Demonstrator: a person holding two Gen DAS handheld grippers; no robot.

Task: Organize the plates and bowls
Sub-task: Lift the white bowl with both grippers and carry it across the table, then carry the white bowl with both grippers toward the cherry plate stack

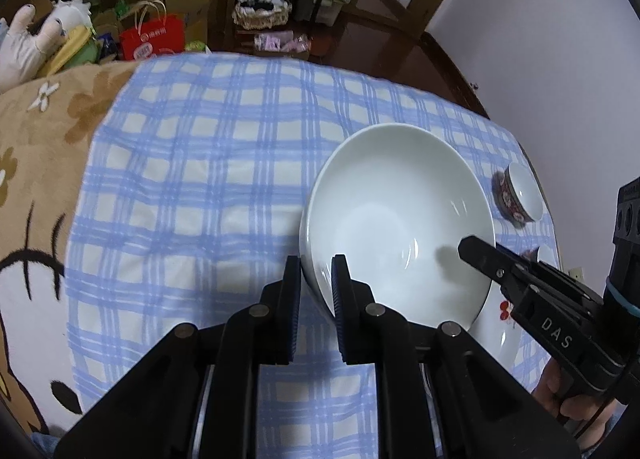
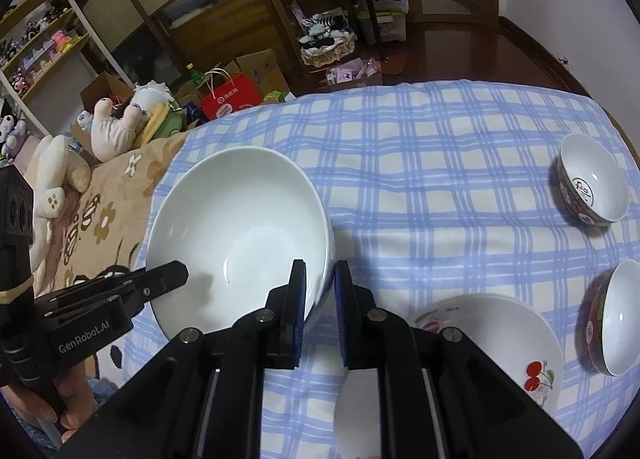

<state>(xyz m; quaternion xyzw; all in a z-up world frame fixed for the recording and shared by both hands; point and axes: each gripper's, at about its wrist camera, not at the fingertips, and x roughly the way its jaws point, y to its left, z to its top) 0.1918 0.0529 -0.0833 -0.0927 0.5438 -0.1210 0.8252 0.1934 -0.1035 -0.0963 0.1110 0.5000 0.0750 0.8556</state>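
Only my right view shows one cherry plate (image 2: pixel 516 343) and two patterned bowls (image 2: pixel 592 183); both grippers (image 1: pixel 316 283) (image 2: pixel 320 291) clamp one white bowl (image 1: pixel 396 219).

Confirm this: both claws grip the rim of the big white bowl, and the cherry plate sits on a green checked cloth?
Not quite: the cloth is blue checked, as the right wrist view shows. The left claw and right claw do grip the big white bowl, near the cherry plate.

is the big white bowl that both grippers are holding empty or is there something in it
Empty. The big white bowl shows a bare, glossy white inside in both wrist views, with only reflections and gripper shadows; left gripper and right gripper pinch its rim.
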